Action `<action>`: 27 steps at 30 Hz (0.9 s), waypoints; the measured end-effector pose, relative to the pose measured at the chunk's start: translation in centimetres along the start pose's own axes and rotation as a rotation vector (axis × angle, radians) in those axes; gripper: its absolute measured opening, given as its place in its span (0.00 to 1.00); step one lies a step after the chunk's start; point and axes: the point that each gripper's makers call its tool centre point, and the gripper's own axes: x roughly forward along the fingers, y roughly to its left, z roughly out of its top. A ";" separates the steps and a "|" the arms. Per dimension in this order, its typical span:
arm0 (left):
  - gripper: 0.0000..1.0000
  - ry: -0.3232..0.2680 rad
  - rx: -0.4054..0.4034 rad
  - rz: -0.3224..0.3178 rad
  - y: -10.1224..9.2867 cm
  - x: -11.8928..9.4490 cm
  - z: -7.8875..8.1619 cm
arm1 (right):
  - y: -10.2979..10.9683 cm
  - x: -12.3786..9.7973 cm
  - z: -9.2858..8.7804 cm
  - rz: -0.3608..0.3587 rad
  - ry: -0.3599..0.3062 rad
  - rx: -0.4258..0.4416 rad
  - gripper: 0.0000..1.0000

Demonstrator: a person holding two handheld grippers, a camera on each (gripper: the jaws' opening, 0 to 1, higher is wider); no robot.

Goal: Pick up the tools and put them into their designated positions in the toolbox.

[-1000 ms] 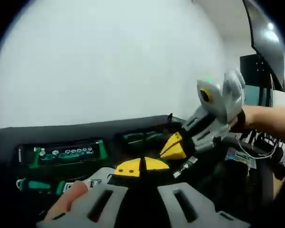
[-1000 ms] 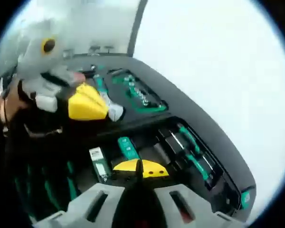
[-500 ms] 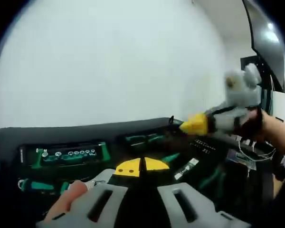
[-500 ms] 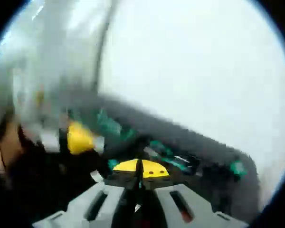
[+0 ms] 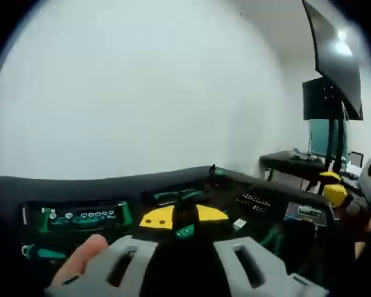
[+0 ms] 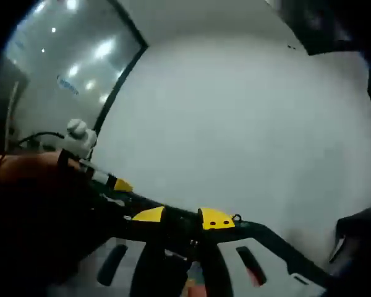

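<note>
Two grippers, one black toolbox, several green-handled tools.

One toolbox [image 5: 142, 185] lies ahead in the left gripper view, with one green socket rail [image 5: 80, 215] in a left recess, one green-handled screwdriver [image 5: 42, 252] just below it, and one green tool [image 5: 173, 195] near the middle; the other recesses are too dark to count. The left gripper [image 5: 183, 216] has its yellow pads apart, with a dark, green-marked tool [image 5: 185, 230] between them; whether it is pinched cannot be told. One fingertip [image 5: 80, 257] rests at the lower left. The right gripper [image 6: 182, 218] has its jaws spread, and the dim shape in the gap is unreadable. One monitor [image 5: 331, 99] stands at the right.
</note>
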 end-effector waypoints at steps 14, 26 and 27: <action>0.18 0.003 -0.063 -0.001 1.2 0.7 -0.1 | -1.8 0.0 -2.6 0.001 0.106 0.187 0.19; 0.18 0.032 -0.053 -0.013 0.4 0.5 -0.7 | -10.7 13.7 2.6 0.063 0.337 0.242 0.20; 0.18 0.030 -0.053 -0.015 0.3 0.5 -0.7 | -11.7 15.9 2.9 0.084 0.328 0.201 0.18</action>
